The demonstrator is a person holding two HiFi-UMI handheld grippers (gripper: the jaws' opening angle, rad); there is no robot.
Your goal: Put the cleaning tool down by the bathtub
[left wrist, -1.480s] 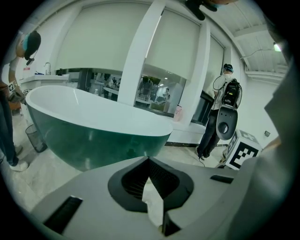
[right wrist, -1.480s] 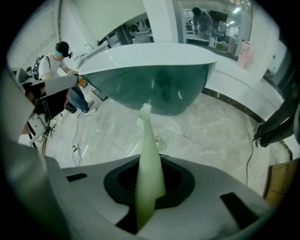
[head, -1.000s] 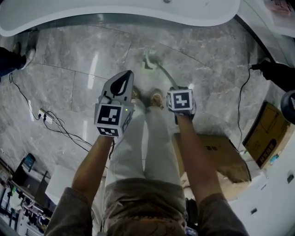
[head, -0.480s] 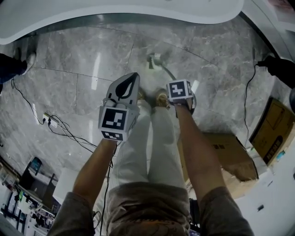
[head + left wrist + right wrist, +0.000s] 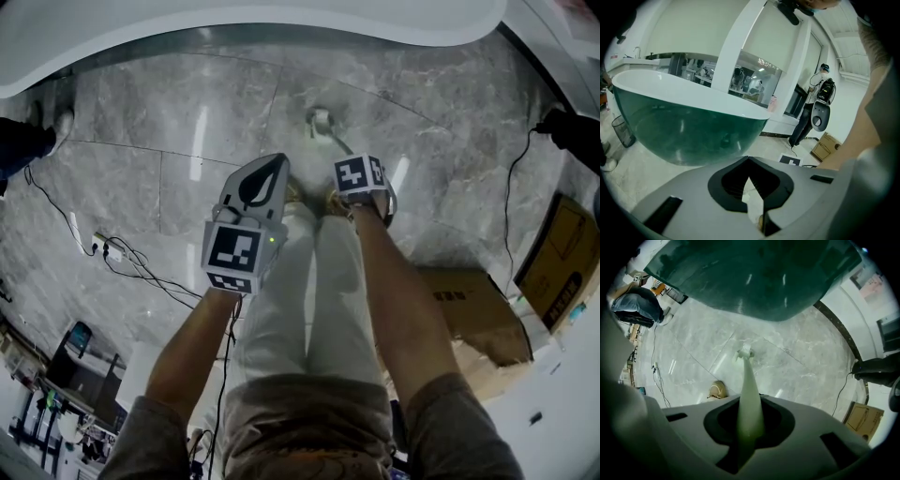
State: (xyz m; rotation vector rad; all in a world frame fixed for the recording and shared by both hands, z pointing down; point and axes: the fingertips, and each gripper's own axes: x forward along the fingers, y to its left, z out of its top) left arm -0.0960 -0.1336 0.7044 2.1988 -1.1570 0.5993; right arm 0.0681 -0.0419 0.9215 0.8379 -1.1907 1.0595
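Head view: the person's legs (image 5: 300, 281) are seen from above on the grey marble floor (image 5: 159, 122), with the bathtub (image 5: 234, 23) curving across the top edge.
Right tongs (image 5: 749, 426): closed on the pale handle of the cleaning tool (image 5: 746, 380) and pointed steeply down, so that the long handle is aimed at the floor.
Cleaning tool: gripped at its upper end only. Its small white head (image 5: 319, 120) is set low over the tiles, just beyond the shoes (image 5: 323, 199) and near the foot of the bathtub. Whether the head touches the floor cannot be settled.
Left tongs (image 5: 750, 187): shut, tips together, nothing gripped. They are held off to the side and angled toward the bathtub, apparently because one grip is enough for so light a tool.
Bathtub: dark green outside with a white rim. Its belly overhangs the floor where the tool is aimed.
Step in hand: the lowering is judged nearly done; the handle has yet to be laid down and released.
Risk: with the grip so far from the head, the handle may swing or clatter if let go upright — it is better tipped flat first.
Clutter: cables (image 5: 122, 258) at the left and a cardboard box (image 5: 469, 309) at the right are well apart from the drop spot.
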